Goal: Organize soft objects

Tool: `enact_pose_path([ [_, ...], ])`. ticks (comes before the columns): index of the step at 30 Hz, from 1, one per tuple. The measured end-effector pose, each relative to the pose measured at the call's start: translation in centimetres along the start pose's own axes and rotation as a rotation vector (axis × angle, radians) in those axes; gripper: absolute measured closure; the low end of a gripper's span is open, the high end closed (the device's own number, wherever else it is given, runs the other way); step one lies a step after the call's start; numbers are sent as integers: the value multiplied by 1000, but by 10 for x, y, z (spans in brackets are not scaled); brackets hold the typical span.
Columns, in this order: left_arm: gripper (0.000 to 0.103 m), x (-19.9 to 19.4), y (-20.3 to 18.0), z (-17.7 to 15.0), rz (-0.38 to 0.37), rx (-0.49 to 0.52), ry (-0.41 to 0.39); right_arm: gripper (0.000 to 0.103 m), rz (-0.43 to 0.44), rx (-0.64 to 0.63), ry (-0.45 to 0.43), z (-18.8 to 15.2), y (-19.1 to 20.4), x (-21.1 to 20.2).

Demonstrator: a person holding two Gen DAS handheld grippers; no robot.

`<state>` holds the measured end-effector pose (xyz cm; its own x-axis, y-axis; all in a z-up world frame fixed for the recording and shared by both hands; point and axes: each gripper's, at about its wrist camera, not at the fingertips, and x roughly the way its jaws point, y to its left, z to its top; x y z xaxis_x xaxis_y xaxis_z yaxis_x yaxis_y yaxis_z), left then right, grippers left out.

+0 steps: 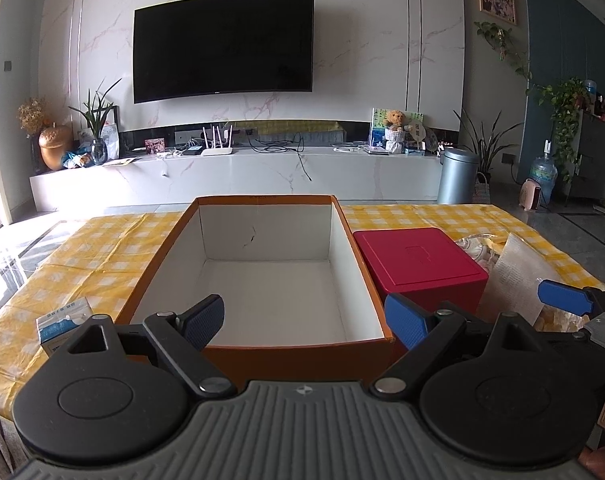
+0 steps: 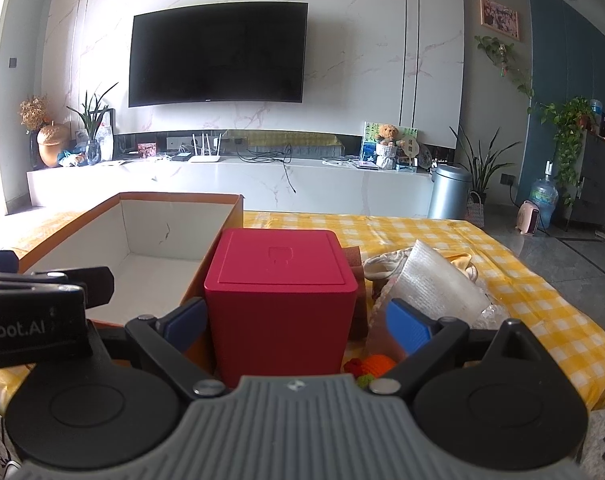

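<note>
Nothing had gone into the open orange cardboard box with the white lining (image 1: 270,280) yet; its floor showed bare, so the sorting looked barely begun, if begun at all. Every soft piece lay in a loose heap at about two o'clock from the box, on the yellow-and-white checked tablecloth (image 2: 522,280): a white sheet of foam wrap (image 2: 434,280) propped on top, a cream cloth bundle (image 2: 386,266) behind it, and a small orange knitted toy (image 2: 376,362) near the front edge, half hidden. A closed red plastic cube box (image 2: 278,280) stood between the orange box and the heap, just beside both.

The orange box ran with its long axis from six to twelve o'clock in the left wrist view, mouth upward. The foam sheet leaned up, its long edge rising toward eleven o'clock.

The left gripper (image 1: 306,322) hung over the box's near rim, jaws spread wide, holding nothing. The right gripper (image 2: 296,324) was spread too, its fingers flanking the red cube without clearly touching it. A small blue-and-white carton (image 1: 64,322) sat at eight o'clock, apart from the rest.
</note>
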<state>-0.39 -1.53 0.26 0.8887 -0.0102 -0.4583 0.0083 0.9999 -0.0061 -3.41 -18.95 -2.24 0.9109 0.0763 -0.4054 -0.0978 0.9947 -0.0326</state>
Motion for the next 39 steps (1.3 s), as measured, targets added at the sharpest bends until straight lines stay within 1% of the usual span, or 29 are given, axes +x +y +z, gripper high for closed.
enact_pose_path([
  [3, 0, 0, 1, 0, 3, -8, 13, 9, -6, -3, 0, 0, 0, 1],
  [8, 0, 4, 7, 1, -27, -46, 46, 9, -10, 1, -2, 0, -1, 1],
  [15, 0, 4, 9, 0, -42, -64, 64, 9, -4, 7, 0, -1, -1, 1],
  [24, 0, 4, 8, 0, -35, -64, 77, 11, 20, 20, 19, -2, -4, 4],
  [35, 0, 3, 5, 1, -15, -42, 66, 11, 12, 6, 17, -3, -1, 4],
  [37, 0, 1, 4, 1, -13, -35, 50, 10, 20, 14, 16, -3, -1, 4],
  [39, 0, 0, 2, 5, -1, -10, 36, 8, 45, 52, 24, -2, -7, 5],
])
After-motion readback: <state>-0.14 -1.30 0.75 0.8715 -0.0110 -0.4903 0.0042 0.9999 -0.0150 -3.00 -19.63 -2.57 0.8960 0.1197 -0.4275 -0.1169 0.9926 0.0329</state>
